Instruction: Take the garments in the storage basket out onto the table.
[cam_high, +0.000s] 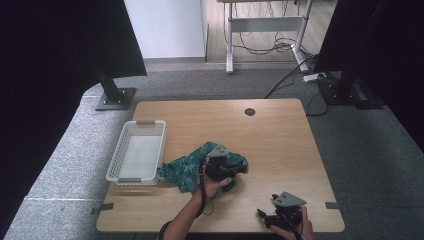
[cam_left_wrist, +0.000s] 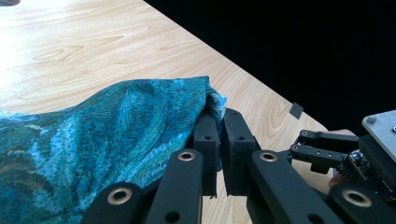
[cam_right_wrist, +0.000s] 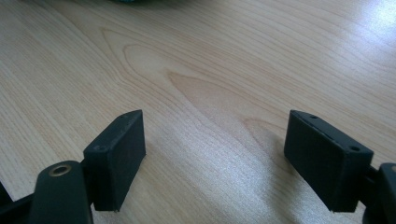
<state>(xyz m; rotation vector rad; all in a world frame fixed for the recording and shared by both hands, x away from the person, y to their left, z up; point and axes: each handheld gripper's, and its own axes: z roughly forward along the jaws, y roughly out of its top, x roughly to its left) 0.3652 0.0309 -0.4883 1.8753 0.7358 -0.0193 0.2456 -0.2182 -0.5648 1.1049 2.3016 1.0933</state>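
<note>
Clearly meaning to lift it toward the basket (cam_high: 135, 151), the left gripper (cam_left_wrist: 219, 122) pinches the cloth (cam_left_wrist: 112, 140) lying right of that basket, while the right gripper (cam_right_wrist: 212, 154) waits with jaws spread.

We held two black grippers. The left gripper (cam_high: 221, 167) had linked arms with brass-ringed pivots and small screw holes in its blocky jaws, a grey three-cornered plate on top, and a black cable along the forearm. The right gripper (cam_high: 264, 216) bore the same grey plate, flat rectangular pads (cam_right_wrist: 116, 154) and a brass pivot.
</note>
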